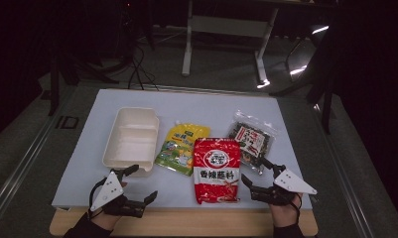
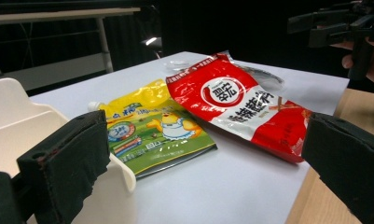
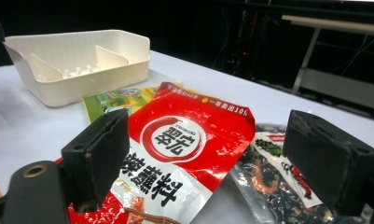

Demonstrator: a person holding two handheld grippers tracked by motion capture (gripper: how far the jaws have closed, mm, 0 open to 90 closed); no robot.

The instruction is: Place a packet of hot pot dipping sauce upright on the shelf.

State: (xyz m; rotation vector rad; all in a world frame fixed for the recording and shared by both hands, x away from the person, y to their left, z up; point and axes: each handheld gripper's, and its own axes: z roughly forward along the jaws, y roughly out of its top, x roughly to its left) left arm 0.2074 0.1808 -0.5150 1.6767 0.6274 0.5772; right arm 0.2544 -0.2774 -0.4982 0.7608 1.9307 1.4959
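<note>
Both grippers gape; glossy red pouch (image 1: 216, 169), rigid cream tray (image 1: 130, 140).

Ahead of the left gripper (image 1: 137, 187) a cream divided tray (image 1: 130, 139) sits on the white tabletop (image 1: 211, 106). Between the two grippers a red sauce packet (image 1: 216, 169) lies flat, overlapping a yellow-green spouted pouch (image 1: 180, 148) on its tray side. Just ahead of the right gripper (image 1: 254, 173) lies a clear bag of dark dried food (image 1: 251, 139), its edge under the red packet. Beyond the tabletop stands a white desk frame (image 1: 226, 29) on the grey floor (image 1: 226, 69).
</note>
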